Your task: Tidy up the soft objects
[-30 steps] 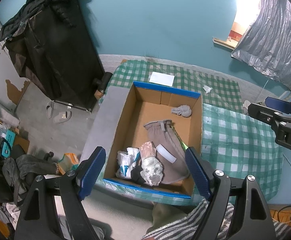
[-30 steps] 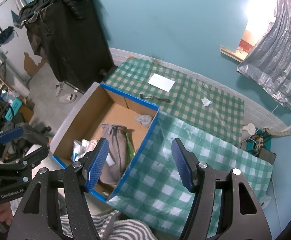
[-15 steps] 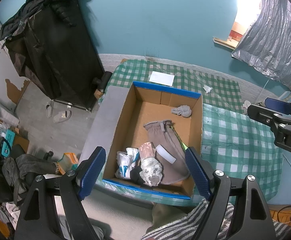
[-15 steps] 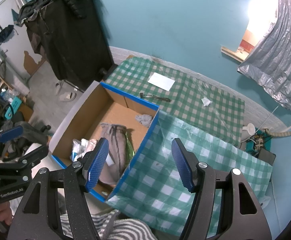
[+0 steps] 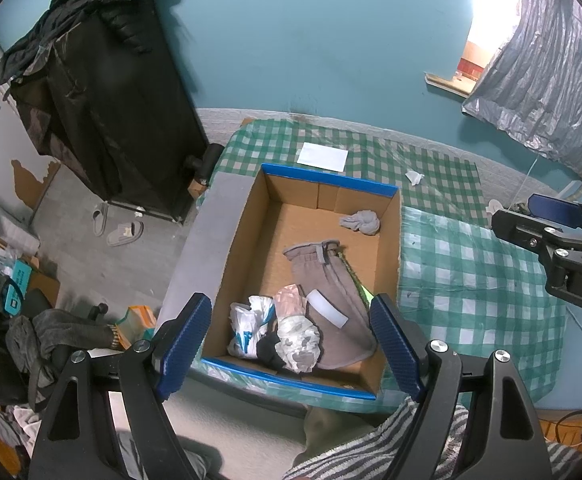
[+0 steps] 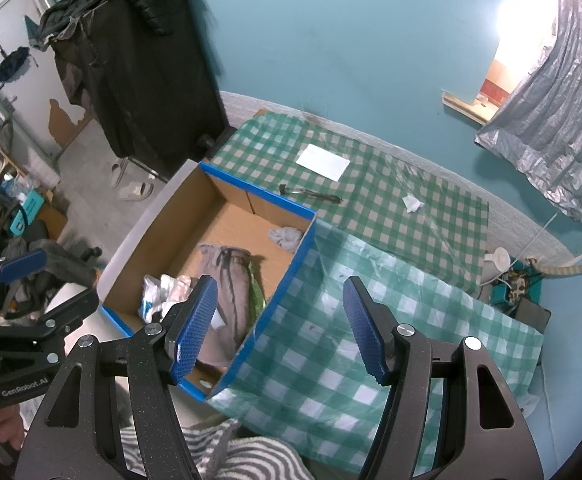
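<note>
A cardboard box (image 5: 389, 240) with blue rims sits on a green checked cloth (image 5: 471, 280). In it lie grey shorts (image 5: 331, 280), a small grey balled sock (image 5: 361, 221), and a heap of white, pink and black soft things (image 5: 287, 330) at the near end. My left gripper (image 5: 291, 344) is open and empty, high above the box's near end. My right gripper (image 6: 281, 328) is open and empty, above the box's right wall (image 6: 279, 300). The shorts (image 6: 227, 280) and sock (image 6: 287, 236) show in the right wrist view too.
A white paper (image 5: 323, 156), a crumpled tissue (image 5: 414, 177) and a dark tool (image 6: 311, 194) lie on the cloth beyond the box. A black wardrobe (image 5: 103, 112) stands at left. Clothes and clutter (image 5: 51, 336) cover the floor at lower left. A striped cloth (image 5: 371, 452) lies below the grippers.
Both grippers stay open and nearly still. The view has shifted very slightly; nothing in the box has moved.
</note>
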The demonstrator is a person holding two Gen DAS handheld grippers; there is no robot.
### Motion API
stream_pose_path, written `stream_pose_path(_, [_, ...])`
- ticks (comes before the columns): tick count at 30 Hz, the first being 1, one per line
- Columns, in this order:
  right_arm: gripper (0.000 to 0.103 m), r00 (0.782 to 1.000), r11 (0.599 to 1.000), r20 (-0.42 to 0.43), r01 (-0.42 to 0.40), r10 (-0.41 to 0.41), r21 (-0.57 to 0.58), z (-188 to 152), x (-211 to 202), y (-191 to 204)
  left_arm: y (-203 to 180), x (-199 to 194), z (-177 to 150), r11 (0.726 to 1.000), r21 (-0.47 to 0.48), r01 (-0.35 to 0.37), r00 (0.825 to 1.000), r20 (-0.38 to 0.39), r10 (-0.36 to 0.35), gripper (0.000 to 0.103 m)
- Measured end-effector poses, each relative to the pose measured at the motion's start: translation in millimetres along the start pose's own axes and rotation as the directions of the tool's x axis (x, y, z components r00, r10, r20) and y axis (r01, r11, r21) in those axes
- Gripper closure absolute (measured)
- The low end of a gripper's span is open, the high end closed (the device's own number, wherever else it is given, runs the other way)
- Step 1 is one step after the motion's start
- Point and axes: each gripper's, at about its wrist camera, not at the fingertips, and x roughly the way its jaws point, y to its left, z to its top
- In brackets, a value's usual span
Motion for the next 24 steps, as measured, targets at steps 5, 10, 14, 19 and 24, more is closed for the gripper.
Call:
stream_pose_path(5, [0.038, 1.0, 1.0, 0.0, 0.0, 0.0, 0.0, 0.0, 0.0, 0.3, -0.4, 0.1, 0.1, 1.0, 0.0, 0.0, 1.0, -0.001, 0.0, 0.02])
stream_pose_path(10, [0.038, 1.0, 1.0, -0.001, 0.001, -0.001, 0.002, 0.5, 0.1, 0.4, -0.8, 0.0, 0.3, 1.0, 0.001, 0.001, 1.0, -0.002, -0.001, 0.02])
stream_pose_path(14, [0.038, 1.0, 1.0, -0.002, 0.001, -0.001, 0.002, 0.4, 0.0, 0.3, -1.3, 0.1, 0.4, 1.0, 0.002, 0.001, 1.0, -0.001, -0.001, 0.02])
stream_pose_path(19, [0.038, 1.0, 1.0, -0.003, 0.003, -0.003, 0.004, -1.6, -0.8, 0.4, -2.0, 0.0, 0.7, 1.0, 0.001, 0.0, 1.0, -0.001, 0.0, 0.02])
stream_pose_path(24, [0.038, 1.0, 1.0, -0.005, 0.002, -0.002, 0.005, -2.9, -1.0, -1.2, -1.6, -0.9, 0.9, 1.0, 0.007, -0.002, 1.0, 0.007, 0.002, 0.02])
